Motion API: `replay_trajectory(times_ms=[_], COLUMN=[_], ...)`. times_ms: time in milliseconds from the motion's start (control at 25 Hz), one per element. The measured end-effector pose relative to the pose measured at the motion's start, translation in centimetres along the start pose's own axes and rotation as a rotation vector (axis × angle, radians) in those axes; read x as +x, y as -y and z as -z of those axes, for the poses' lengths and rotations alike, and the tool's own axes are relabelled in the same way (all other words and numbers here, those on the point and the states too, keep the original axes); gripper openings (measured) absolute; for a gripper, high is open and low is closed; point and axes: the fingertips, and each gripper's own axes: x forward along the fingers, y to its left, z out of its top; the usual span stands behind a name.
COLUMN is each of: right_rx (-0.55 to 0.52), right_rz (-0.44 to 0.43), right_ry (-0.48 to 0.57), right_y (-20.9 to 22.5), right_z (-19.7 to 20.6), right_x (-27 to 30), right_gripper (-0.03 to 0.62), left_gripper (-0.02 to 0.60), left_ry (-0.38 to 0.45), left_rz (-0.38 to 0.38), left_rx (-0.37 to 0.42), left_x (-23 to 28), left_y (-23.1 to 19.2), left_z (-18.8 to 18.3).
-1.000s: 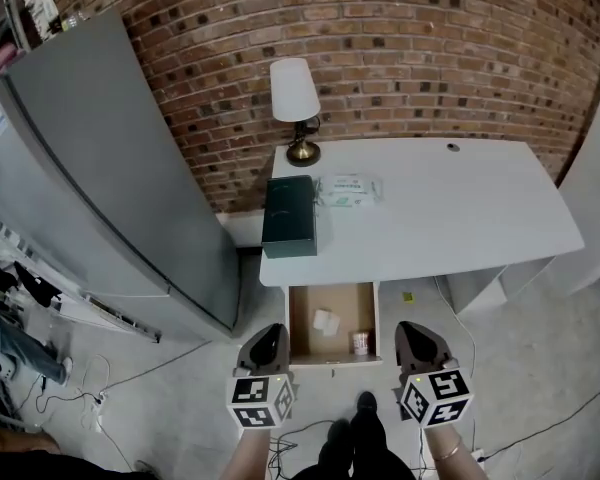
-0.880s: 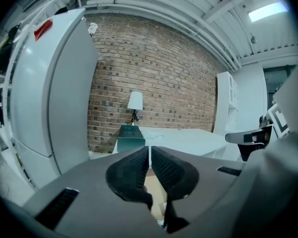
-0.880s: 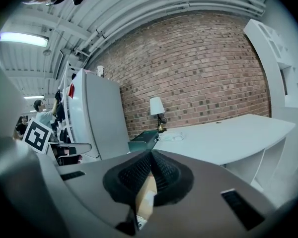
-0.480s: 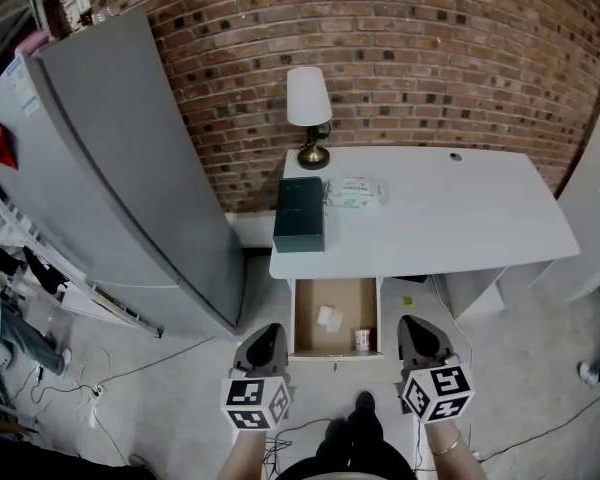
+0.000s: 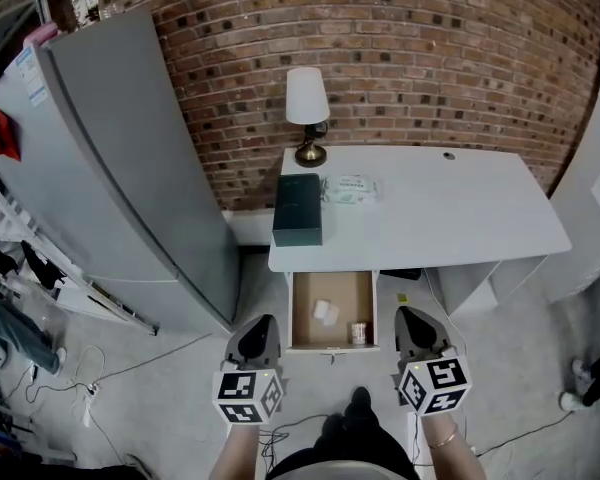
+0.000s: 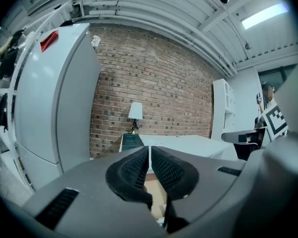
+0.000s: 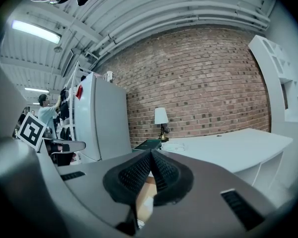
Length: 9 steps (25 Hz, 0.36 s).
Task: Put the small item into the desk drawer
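Left hand-held gripper, drifted outward, and right hand-held gripper, both closed, flank the drawer front edge.

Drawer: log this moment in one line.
drawer: open, white item and small container inside | left tool: shut, empty | right tool: shut, empty

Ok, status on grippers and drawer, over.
Left gripper shut, empty. Right gripper shut, empty. Drawer open, white item and small container inside. Nothing blocking it.
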Motion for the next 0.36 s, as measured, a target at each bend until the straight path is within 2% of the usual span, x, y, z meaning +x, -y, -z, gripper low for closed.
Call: replay_trajectory(times_ms=[360], right_rx=[-0.007], right_rz=[-0.004], right_ry=[0.014], right_y=[-0.8], right_z=[0.2], right_x=[1.5], right_gripper=[0.006], left_gripper=[0.034], left_ry=[0.003], left_rz=[0.008], left_rx=[-0.006], left_x=[0.7], left_y=[-1.3], left_z=[0.7])
